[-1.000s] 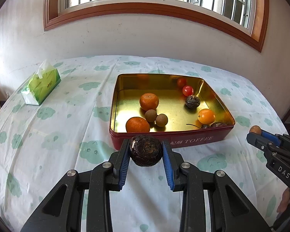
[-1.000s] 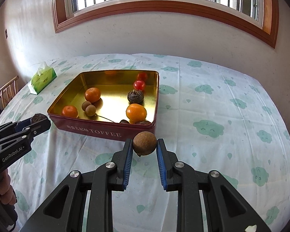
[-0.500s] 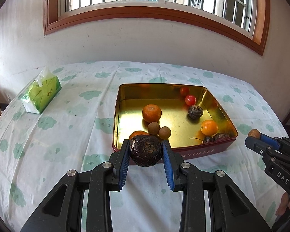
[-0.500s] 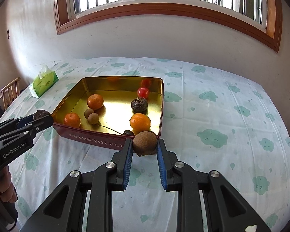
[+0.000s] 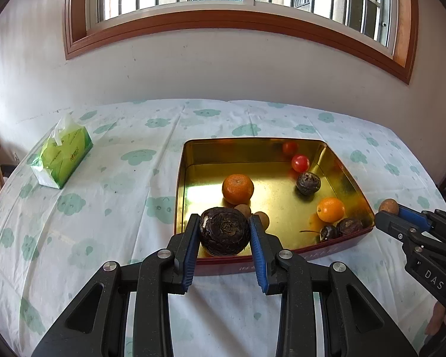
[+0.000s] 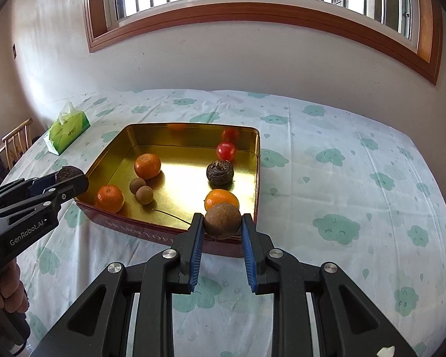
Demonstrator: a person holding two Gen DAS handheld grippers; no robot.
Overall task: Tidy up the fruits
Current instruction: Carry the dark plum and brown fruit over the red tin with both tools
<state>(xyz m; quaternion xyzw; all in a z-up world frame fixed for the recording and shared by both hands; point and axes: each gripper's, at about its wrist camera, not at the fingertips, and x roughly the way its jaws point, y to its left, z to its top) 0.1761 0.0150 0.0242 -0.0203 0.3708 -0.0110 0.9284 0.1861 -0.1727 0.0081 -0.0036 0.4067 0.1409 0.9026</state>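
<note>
Both grippers have come forward over the near wall of the tin since a second ago, each carrying its fruit along. On the left gripper (image 5: 224, 235) the jaws pinch a dark wrinkled fruit (image 5: 224, 231), which hangs above the near left corner of the toffee tin (image 5: 180, 184). On the right gripper (image 6: 223, 223) the jaws pinch a brown round fruit (image 6: 223, 220) over the tin's near right corner.

Inside the gold tin lie two mandarins (image 6: 147, 165), two small brown longans (image 6: 144, 195) side by side, a cherry tomato (image 6: 226, 150) near the far wall, another dark wrinkled fruit (image 6: 220, 172) just in front of it, and a small orange (image 6: 221, 198) partly hidden behind the brown fruit. From the left wrist view, a dark stemmed fruit (image 5: 327, 232) and a wrinkled one (image 5: 349, 226) sit against the near right wall; what they are is hard to make out. The second mandarin is hidden there behind the held fruit.

Bare gold floor shows in the middle and far left of the tin. A green tissue pack (image 5: 62, 154) lies well apart on the table (image 5: 104, 178), near its far left edge.
</note>
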